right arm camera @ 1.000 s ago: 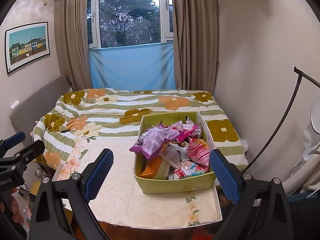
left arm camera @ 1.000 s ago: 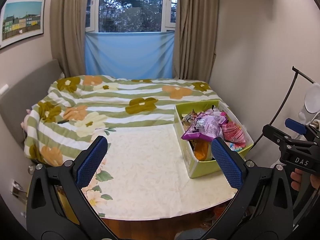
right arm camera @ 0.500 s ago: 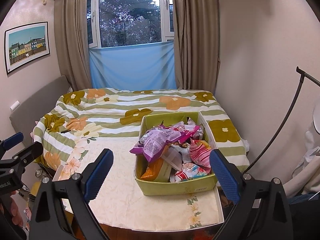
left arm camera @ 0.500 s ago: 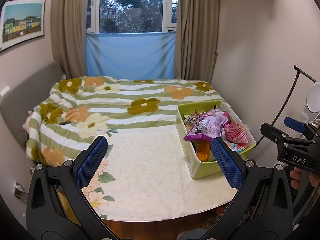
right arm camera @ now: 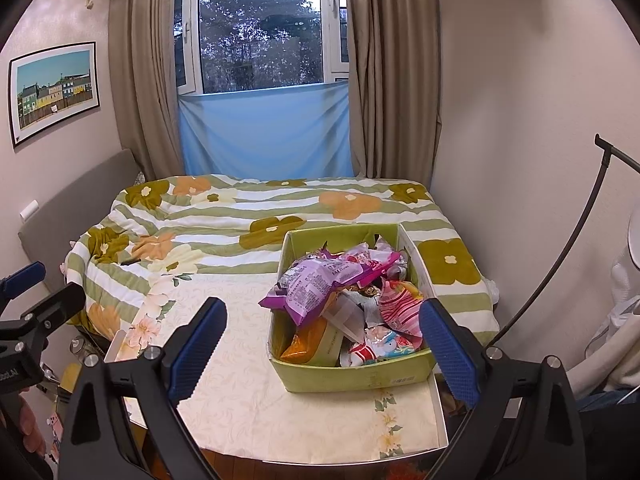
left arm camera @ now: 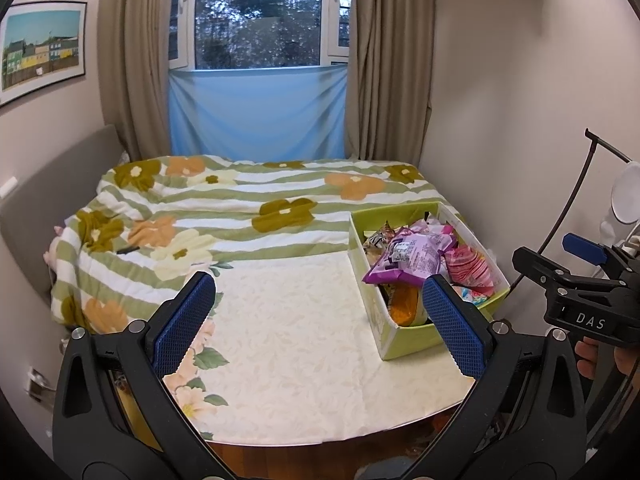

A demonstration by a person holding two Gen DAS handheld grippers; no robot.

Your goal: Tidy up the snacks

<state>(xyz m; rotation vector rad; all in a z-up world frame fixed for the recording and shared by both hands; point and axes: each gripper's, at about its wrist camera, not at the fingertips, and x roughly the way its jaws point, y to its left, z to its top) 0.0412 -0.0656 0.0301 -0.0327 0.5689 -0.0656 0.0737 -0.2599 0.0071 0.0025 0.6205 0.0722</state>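
A green box point(right arm camera: 352, 378) full of snack packets stands on the right part of a small table with a cream floral cloth point(right arm camera: 248, 364). A purple packet point(right arm camera: 316, 284) lies on top, with pink point(right arm camera: 400, 306) and orange point(right arm camera: 304, 346) packets under it. The box also shows in the left wrist view point(left arm camera: 416, 338), with the purple packet point(left arm camera: 412, 258) on top. My left gripper point(left arm camera: 318, 322) is open and empty, held above the table's near edge, left of the box. My right gripper point(right arm camera: 324, 346) is open and empty, in front of the box.
A bed with a striped flower quilt point(left arm camera: 224, 212) lies beyond the table, under a curtained window. A wall is close on the right. A black stand pole point(right arm camera: 560, 264) leans at the right. The right gripper's body point(left arm camera: 580, 300) shows at the left view's right edge.
Both grippers have drawn back and up a little, so the table and box sit slightly farther off. Jaws stay open and nothing was taken hold of.
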